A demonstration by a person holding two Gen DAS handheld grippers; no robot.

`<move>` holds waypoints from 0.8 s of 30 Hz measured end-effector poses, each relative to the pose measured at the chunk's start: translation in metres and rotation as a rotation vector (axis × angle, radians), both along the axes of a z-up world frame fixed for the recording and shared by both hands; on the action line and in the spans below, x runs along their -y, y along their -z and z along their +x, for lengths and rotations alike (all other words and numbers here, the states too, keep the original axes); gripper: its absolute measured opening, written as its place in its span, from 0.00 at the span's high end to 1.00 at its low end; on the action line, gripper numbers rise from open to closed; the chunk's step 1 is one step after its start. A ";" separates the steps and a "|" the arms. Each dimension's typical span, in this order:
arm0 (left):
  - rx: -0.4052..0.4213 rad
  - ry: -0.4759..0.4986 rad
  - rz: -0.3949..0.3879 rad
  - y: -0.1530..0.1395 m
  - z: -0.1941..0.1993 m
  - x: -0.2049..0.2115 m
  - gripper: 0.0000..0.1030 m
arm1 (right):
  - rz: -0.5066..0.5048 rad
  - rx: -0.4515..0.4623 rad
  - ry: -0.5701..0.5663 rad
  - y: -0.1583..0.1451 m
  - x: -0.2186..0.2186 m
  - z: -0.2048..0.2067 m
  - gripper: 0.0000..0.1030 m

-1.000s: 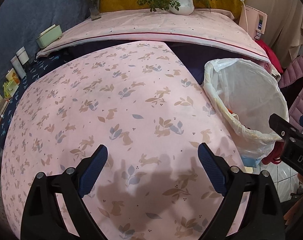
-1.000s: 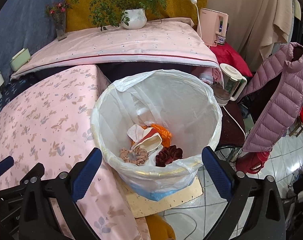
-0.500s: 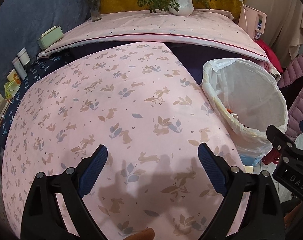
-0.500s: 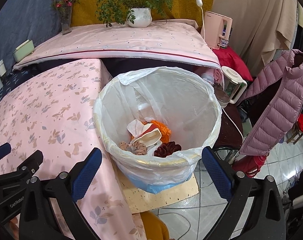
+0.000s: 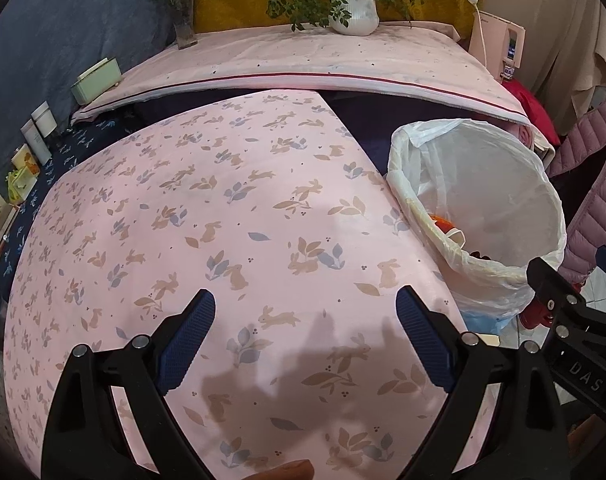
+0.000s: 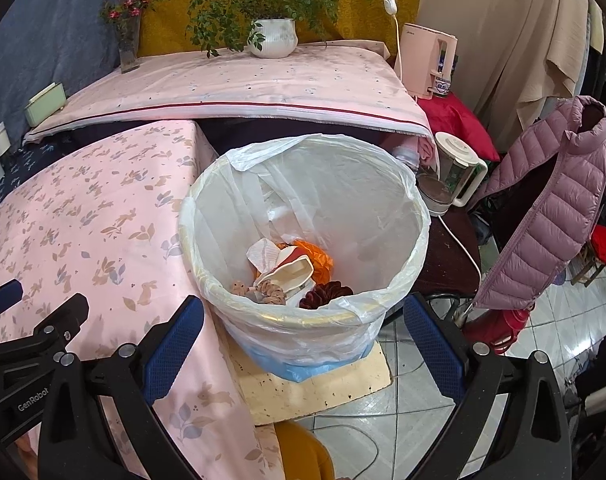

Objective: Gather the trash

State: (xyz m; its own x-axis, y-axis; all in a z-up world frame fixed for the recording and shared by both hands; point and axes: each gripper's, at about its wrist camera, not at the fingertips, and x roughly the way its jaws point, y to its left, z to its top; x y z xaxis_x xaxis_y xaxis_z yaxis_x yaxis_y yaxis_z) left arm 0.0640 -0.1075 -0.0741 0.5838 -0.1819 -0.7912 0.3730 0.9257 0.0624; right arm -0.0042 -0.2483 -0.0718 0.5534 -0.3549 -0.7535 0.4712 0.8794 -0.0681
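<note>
The readable writing sat on your tools: "GenRobot" on the body of the left gripper (image 6: 19, 312), seen at the lower left of the right wrist view, and "DAS" on the body of the right gripper (image 5: 563, 304), seen at the right edge of the left wrist view. The pink water dispenser (image 6: 427, 60) carried a small logo near its top, too small to read.

You held your left gripper (image 5: 305, 320) above the pink rabbit-print tablecloth (image 5: 223, 220), fingers spread wide with nothing between the blue pads (image 5: 187, 340). You held your right gripper (image 6: 303, 340) just short of the trash bin (image 6: 383, 216), aimed down into it, jaws likewise wide apart and empty.

The bin, lined with a white plastic bag (image 6: 263, 160), stood on a cream board (image 6: 323, 384) on the tiled floor, just beside the table's right edge. Inside lay the collected trash: a crumpled white tissue (image 6: 263, 254), an orange wrapper (image 6: 319, 256), a white paper cup with a red band (image 6: 295, 270), a tan scrunchie (image 6: 263, 292) and a dark red scrunchie (image 6: 325, 294).

A white kettle (image 6: 455, 168) stood beyond the bin, and a mauve puffer jacket (image 6: 555, 208) hung to its right.
</note>
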 end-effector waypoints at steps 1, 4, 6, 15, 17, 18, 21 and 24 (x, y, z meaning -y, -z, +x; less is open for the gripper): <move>0.001 0.002 0.000 0.000 -0.001 0.001 0.15 | -0.001 -0.001 0.000 0.000 0.000 0.000 0.07; 0.002 0.006 0.000 -0.001 -0.002 0.004 0.15 | 0.001 -0.001 0.002 0.001 0.001 -0.001 0.07; 0.004 0.005 0.001 -0.001 -0.002 0.004 0.15 | -0.001 -0.001 0.002 0.000 0.001 -0.001 0.07; 0.000 0.007 -0.005 -0.001 -0.003 0.005 0.15 | 0.000 -0.002 0.004 0.002 0.003 -0.001 0.07; 0.001 0.007 -0.005 -0.001 -0.003 0.006 0.15 | 0.000 -0.003 0.005 0.003 0.003 -0.002 0.07; 0.001 0.008 -0.006 -0.001 -0.003 0.006 0.15 | 0.000 -0.003 0.005 0.003 0.003 -0.002 0.07; 0.001 0.007 -0.006 -0.002 -0.004 0.006 0.15 | -0.002 -0.003 0.005 0.004 0.003 -0.003 0.07; -0.001 0.008 -0.005 -0.002 -0.004 0.007 0.15 | -0.001 -0.003 0.007 0.004 0.003 -0.003 0.07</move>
State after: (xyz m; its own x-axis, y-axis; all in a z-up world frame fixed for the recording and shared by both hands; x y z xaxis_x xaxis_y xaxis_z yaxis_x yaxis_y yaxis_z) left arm 0.0603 -0.1143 -0.0722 0.5819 -0.1906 -0.7906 0.3800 0.9232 0.0572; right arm -0.0071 -0.2516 -0.0762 0.5491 -0.3595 -0.7545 0.4769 0.8761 -0.0704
